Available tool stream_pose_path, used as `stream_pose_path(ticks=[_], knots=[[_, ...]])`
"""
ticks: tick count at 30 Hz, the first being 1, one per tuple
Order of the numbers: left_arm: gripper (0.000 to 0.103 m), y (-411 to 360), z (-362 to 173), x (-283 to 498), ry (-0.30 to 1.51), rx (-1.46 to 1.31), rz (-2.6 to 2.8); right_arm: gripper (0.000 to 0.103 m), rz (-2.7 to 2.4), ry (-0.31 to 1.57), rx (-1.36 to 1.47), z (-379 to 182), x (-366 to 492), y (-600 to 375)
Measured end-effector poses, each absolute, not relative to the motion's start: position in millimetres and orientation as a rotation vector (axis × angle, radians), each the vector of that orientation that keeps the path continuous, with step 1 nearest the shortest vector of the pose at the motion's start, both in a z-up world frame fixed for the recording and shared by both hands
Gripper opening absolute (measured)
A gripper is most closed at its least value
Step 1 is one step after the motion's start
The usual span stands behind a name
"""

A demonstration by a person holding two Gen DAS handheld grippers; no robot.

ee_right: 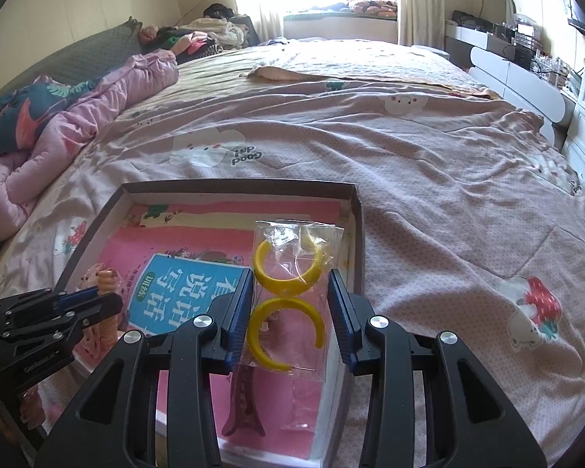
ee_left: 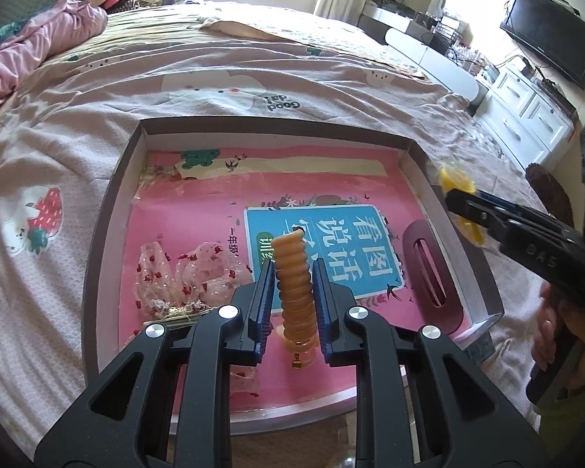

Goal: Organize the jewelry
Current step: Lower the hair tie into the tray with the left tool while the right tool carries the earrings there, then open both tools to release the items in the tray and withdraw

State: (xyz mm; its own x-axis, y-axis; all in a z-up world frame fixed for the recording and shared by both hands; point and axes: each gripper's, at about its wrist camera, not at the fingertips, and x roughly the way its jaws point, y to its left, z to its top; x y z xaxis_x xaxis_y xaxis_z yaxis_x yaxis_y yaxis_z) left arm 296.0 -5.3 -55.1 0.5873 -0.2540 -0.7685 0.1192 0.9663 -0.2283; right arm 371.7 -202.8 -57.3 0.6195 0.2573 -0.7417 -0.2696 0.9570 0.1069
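- Holding an orange spiral coil hair tie (ee_left: 294, 288) upright in my left gripper (ee_left: 292, 292), blue pads (ee_left: 265, 300) pressed to both its sides, so that tool is clamped on it. A small gold piece hangs at the coil's lower end.
- My right gripper (ee_right: 290, 319) stands with its jaws parted around a clear plastic packet (ee_right: 296, 257) holding two yellow C-shaped hoop earrings (ee_right: 288, 273). The left pad touches the packet edge; whether the right pad touches it I cannot tell from its own camera.
- From the left camera, the right gripper (ee_left: 462, 204) shows beside the box's right wall with the yellow packet (ee_left: 454, 181) at its tip, above the bedding.
- The shallow cardboard box (ee_left: 109, 210) lies on the bed (ee_left: 331, 74), lined with a pink children's book (ee_left: 199, 202) bearing a blue title panel (ee_left: 323, 249).
- Inside the box, left of my left gripper: sheer pink scrunchies with red dots (ee_left: 187, 273), lying together.
- Inside the box, along the right wall: a dark maroon hair clip (ee_left: 433, 273), flat on the book. In the right camera it (ee_right: 245, 405) lies beneath the packet.
- The bed carries a pink sheet with bear and strawberry prints; a pink quilt (ee_right: 78, 124) is bunched at its far left.
- A television (ee_left: 550, 35) stands on white drawers (ee_left: 526, 117) at the right.
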Motion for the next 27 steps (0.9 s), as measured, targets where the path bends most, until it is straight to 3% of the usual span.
stream_pose_path(ticks=[8, 21, 27], knots=[[0.034, 2, -50, 291, 0.903, -0.181, -0.216, 0.037, 0.325, 0.902, -0.043, -71, 389, -188], [0.046, 16, -37, 276, 0.882, -0.182, -0.162, 0.041, 0.336, 0.934, -0.023, -83, 385, -181], [0.053, 21, -28, 265, 0.863, -0.196, -0.148, 0.050, 0.335, 0.912, 0.005, -77, 371, -190]])
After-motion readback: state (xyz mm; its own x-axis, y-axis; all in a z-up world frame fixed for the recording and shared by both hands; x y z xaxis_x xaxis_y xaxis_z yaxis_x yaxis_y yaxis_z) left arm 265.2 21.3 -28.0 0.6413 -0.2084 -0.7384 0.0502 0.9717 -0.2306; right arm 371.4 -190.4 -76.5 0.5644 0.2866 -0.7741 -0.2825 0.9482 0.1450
